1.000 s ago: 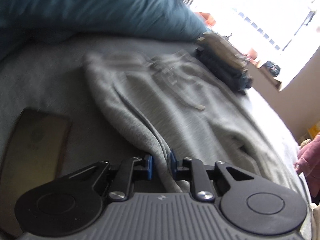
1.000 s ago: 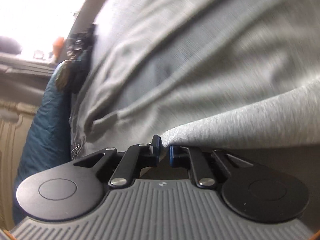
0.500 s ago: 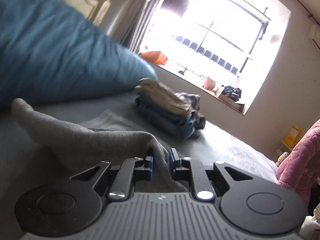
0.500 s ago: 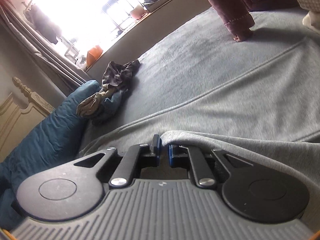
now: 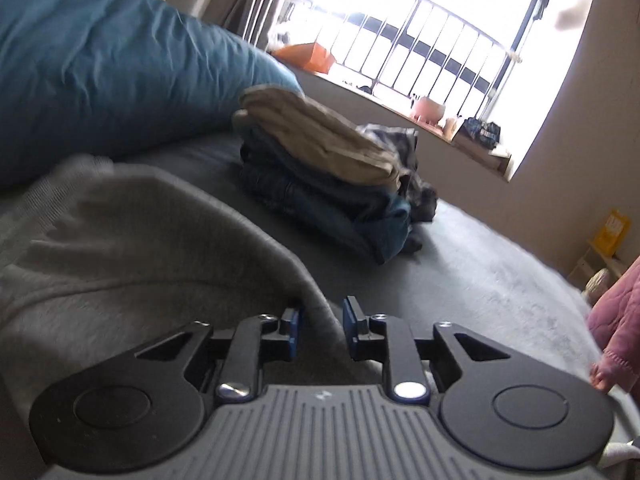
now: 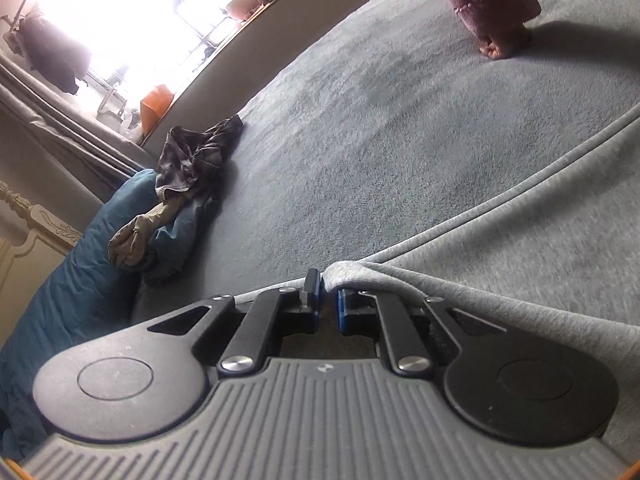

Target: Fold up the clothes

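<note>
A grey sweat garment (image 5: pixel 132 248) lies on the grey bed cover (image 5: pixel 488 272). In the left wrist view my left gripper (image 5: pixel 321 322) is shut on a fold of it, with grey cloth between the blue pads. In the right wrist view the same garment (image 6: pixel 540 280) spreads to the right, and my right gripper (image 6: pixel 328 304) is shut on its hem, which bunches over the pads. Both grippers sit low, close to the bed.
A stack of folded clothes (image 5: pixel 328 168) lies ahead near a blue pillow (image 5: pixel 100 80); the stack (image 6: pixel 188 184) also shows at the left of the right wrist view. A pink garment (image 5: pixel 616 320) lies at the right edge. A bright window (image 5: pixel 420 40) is behind.
Both grippers have carried the grey garment's edge over and down toward the bed. The views swung from the garment up to the room, then lowered. The left jaws look a little wider.
</note>
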A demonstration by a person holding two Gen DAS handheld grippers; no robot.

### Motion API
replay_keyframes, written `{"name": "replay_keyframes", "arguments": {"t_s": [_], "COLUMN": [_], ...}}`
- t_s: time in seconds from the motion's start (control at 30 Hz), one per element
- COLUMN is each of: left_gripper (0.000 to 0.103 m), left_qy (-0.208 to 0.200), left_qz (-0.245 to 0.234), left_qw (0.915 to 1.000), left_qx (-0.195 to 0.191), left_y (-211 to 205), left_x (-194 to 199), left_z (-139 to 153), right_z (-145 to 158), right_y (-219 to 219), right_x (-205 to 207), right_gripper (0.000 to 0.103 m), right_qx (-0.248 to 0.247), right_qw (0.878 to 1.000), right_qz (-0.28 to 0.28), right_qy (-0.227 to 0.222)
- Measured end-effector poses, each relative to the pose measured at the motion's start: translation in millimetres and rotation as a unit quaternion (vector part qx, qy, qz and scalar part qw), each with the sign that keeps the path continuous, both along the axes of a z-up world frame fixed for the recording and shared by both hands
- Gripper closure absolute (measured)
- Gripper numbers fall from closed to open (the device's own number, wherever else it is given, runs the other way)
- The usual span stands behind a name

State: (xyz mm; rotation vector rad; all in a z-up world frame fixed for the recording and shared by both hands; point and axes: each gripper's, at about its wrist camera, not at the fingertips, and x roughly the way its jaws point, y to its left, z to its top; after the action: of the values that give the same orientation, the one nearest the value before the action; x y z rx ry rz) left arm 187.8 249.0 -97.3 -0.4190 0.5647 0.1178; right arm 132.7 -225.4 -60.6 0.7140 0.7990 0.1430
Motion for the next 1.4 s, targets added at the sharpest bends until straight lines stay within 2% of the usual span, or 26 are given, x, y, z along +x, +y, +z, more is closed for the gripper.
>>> {"name": "replay_keyframes", "arguments": {"t_s": [0.07,0.13,0.23,0.27,0.3,0.37,0.4,0.47,0.53,0.6,0.63,0.77,0.83,0.9,0.97,1.03,1.13,1.2,1.27,1.4], "left_gripper": [0.065,0.038,0.021,0.018,0.015,0.013,0.01,0.009,0.009,0.009,0.009,0.009,0.009,0.009,0.009,0.009,0.009,0.009,0.009,0.009], "left_qy": [0.012,0.02,0.011,0.006,-0.001,-0.014,-0.018,-0.025,-0.02,-0.018,-0.024,-0.024,-0.018,-0.013,-0.002,0.01,0.008,-0.003,-0.01,-0.023], "left_qz": [-0.01,-0.018,-0.04,-0.043,-0.043,-0.039,-0.031,-0.008,0.041,0.091,0.113,0.167,0.19,0.207,0.215,0.221,0.228,0.234,0.233,0.222], "left_qw": [0.9999,0.9992,0.9974,0.997,0.9969,0.9972,0.9981,0.9993,0.999,0.9956,0.9933,0.9855,0.9815,0.978,0.976,0.974,0.9714,0.9705,0.9707,0.973], "left_qx": [-0.007,-0.031,-0.06,-0.064,-0.066,-0.062,-0.05,-0.025,-0.002,0.012,0.01,0.01,-0.004,-0.025,-0.038,-0.05,-0.064,-0.057,-0.057,-0.061], "left_y": [4,11,20,23,27,34,39,47,56,64,68,73,80,88,93,99,103,104,104,103], "left_x": [7,9,-8,-19,-31,-54,-64,-83,-95,-106,-113,-128,-131,-132,-129,-126,-123,-121,-118,-109], "left_z": [-11,-17,-14,-10,-4,6,10,18,21,22,22,14,8,-1,-10,-20,-31,-34,-35,-34], "right_z": [-17,-30,-44,-39,-29,0,17,51,77,87,86,62,45,23,3,-12,-31,-35,-27,-1], "right_y": [-3,-8,-16,-19,-21,-22,-20,-8,19,57,84,213,284,342,390,422,455,466,468,454], "right_x": [12,21,30,28,24,10,3,-10,-14,1,14,70,95,114,129,140,146,143,135,117], "right_gripper": [0.095,0.094,0.091,0.082,0.07,0.058,0.056,0.056,0.053,0.044,0.043,0.043,0.043,0.043,0.043,0.043,0.05,0.074,0.101,0.102], "right_qx": [0.007,0.015,0.027,0.029,0.023,-0.015,-0.038,-0.076,-0.098,-0.1,-0.1,-0.129,-0.136,-0.167,-0.189,-0.204,-0.234,-0.247,-0.251,-0.253], "right_qw": [1.0,0.999,0.996,0.995,0.993,0.988,0.983,0.967,0.948,0.932,0.92,0.868,0.836,0.812,0.792,0.782,0.76,0.744,0.746,0.76], "right_qz": [0.005,0.02,0.049,0.066,0.086,0.142,0.174,0.242,0.297,0.337,0.361,0.446,0.499,0.523,0.548,0.561,0.584,0.599,0.59,0.548], "right_qy": [0.009,0.03,0.064,0.072,0.073,0.055,0.041,0.007,-0.048,-0.095,-0.116,-0.175,-0.185,-0.196,-0.192,-0.181,-0.164,-0.163,-0.179,-0.24]}}
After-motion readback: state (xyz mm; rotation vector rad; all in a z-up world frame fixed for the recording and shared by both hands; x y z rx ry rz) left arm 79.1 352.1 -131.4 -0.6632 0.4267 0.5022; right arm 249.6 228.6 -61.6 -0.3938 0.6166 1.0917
